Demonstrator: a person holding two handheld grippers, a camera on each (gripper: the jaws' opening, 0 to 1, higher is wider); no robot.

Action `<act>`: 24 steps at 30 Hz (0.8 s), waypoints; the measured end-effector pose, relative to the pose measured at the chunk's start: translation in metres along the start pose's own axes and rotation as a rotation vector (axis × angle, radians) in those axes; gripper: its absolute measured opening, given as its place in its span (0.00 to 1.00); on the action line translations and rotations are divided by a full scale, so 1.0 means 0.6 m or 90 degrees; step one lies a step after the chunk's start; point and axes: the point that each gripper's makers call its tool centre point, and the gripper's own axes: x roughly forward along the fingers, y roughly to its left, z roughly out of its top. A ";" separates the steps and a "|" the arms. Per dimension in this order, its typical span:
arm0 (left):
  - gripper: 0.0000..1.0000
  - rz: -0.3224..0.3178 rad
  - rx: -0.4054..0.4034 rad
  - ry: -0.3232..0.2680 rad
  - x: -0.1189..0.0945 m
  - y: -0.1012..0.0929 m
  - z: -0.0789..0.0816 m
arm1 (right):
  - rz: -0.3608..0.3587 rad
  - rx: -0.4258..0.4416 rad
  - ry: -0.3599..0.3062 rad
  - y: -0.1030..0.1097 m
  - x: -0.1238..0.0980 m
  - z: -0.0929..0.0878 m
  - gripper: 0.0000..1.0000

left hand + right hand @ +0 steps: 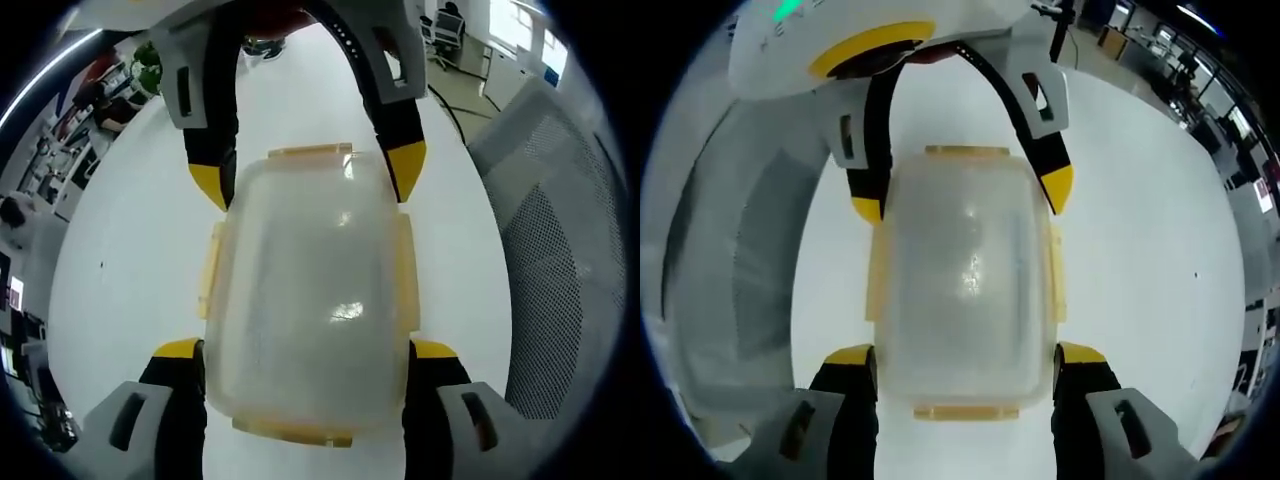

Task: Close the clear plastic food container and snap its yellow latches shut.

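two hand-held grippers [308,348] [965,352] flank container [310,290] ends.

White table [130,250], mesh chair [560,280].

White table [130,250], clear lidded container [310,290] with yellow latches resting on it

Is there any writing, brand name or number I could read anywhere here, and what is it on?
None can be read.
White gripper housing beside the green light: faint grey marks, too blurred to read.
Clear plastic food container with yellow latches: no readable text.
White table: a dark speck, no writing.
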 end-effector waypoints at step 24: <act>0.81 -0.005 0.014 0.013 0.014 0.047 0.006 | -0.005 0.014 -0.001 -0.045 -0.001 -0.009 0.71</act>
